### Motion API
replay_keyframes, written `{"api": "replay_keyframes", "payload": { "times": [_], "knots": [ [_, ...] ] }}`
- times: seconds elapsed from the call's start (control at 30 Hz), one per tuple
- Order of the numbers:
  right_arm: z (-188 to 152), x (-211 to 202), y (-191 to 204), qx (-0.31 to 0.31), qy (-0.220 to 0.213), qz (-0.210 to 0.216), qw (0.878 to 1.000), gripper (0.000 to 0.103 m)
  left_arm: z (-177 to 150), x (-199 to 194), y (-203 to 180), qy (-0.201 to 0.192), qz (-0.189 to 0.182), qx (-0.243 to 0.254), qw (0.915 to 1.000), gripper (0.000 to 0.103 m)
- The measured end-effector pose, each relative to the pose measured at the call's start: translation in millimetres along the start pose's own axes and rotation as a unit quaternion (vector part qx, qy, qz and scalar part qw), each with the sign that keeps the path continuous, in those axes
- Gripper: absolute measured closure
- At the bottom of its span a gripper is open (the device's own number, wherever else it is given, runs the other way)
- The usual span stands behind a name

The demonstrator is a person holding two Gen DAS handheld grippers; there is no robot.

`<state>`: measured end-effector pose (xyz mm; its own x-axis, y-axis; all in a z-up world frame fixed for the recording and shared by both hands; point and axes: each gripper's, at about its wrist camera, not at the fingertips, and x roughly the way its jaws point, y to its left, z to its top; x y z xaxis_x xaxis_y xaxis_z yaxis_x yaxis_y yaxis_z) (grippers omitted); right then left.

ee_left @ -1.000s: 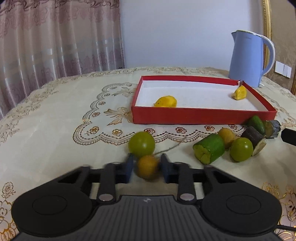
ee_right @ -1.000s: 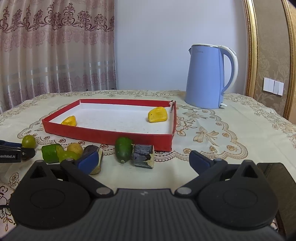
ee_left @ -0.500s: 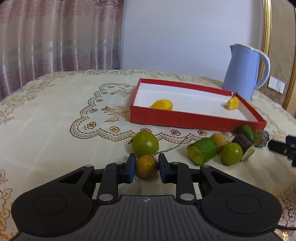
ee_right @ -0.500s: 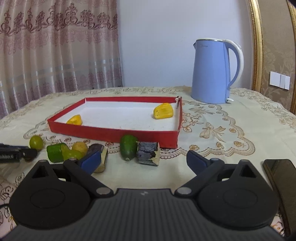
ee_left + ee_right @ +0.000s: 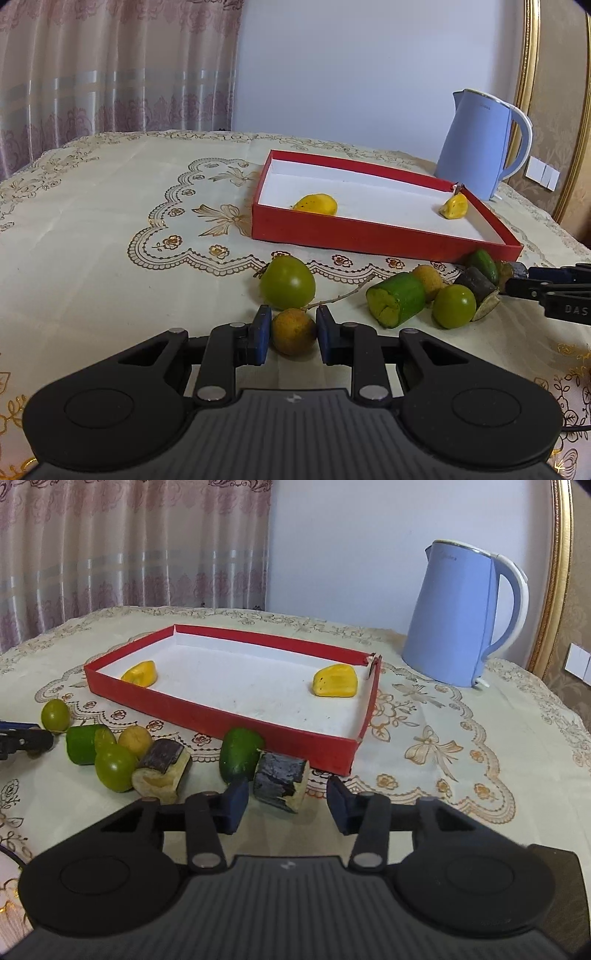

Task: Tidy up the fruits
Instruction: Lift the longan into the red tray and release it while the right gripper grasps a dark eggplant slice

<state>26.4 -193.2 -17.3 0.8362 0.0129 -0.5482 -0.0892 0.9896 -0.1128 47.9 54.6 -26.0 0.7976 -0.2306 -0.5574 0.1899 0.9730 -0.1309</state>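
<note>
- My left gripper (image 5: 293, 334) has its blue pads pressed on either side of a small round brownish-yellow fruit (image 5: 294, 331), which sits at tablecloth level with a thin twig trailing off behind it.
- My right gripper (image 5: 284, 805) is spread wide with nothing in it; its left pad is just beside a dark-skinned cut chunk with pale flesh (image 5: 281, 781), which lies partly between the pads.
- Just beyond the left gripper sits a large round green fruit (image 5: 288, 282). To its right lies a cluster: a green cut cylinder with a yellow core (image 5: 397, 303), a smaller green round fruit (image 5: 454, 306) and another dark chunk (image 5: 480, 290).
- An oval green fruit (image 5: 240, 755) rests against the front wall of the shallow red cardboard tray with a white floor (image 5: 207, 714).
- Two yellow fruit pieces (image 5: 335, 681) already lie in the tray, well apart, so I judge the sorting barely begun.
- The step in hand looks like a pick. The next move calls for lifting the held fruit over the red wall and letting go inside.
- At the back stands a light-blue electric kettle (image 5: 456, 614) with faint, unreadable lettering near its rim.
- On the right gripper's side, seen from the left camera, I can read "DAS".
</note>
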Motion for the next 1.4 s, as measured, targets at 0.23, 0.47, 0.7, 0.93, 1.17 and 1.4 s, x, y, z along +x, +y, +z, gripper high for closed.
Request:
{"api": "replay_keyframes", "payload": {
  "times": [0.23,0.47,0.7,0.93,1.17,1.4],
  "knots": [
    [1.6,10.1,3.9,-0.007,0.01,-0.004,1.0,0.074,-0.1,-0.3,0.8,0.0,-0.001,-0.001,1.0,0.078],
    [-2.7,-10.3,0.7,0.002,-0.017,-0.006,1.0,0.074,0.0,-0.3,0.4,0.0,0.0,-0.001,1.0,0.078],
    [-11.5,-30.5,-7.2,0.037,-0.037,0.017,0.998,0.074,-1.4,-7.3,5.2,-0.022,0.0,-0.013,0.9997,0.078],
    [-16.8,-34.6,-11.8,0.065,-0.052,0.041,0.996,0.074,6.6,-24.9,-2.9,-0.062,0.004,0.008,0.998,0.078],
    [-22.9,-28.5,-12.8,0.076,-0.048,0.058,0.994,0.074,30.1,-36.9,-21.7,-0.094,-0.004,0.048,0.9944,0.078],
    [-23.9,-29.9,-14.2,0.082,-0.054,0.068,0.993,0.074,66.3,-6.4,-52.9,-0.089,-0.014,0.102,0.9907,0.078]
  ]
}}
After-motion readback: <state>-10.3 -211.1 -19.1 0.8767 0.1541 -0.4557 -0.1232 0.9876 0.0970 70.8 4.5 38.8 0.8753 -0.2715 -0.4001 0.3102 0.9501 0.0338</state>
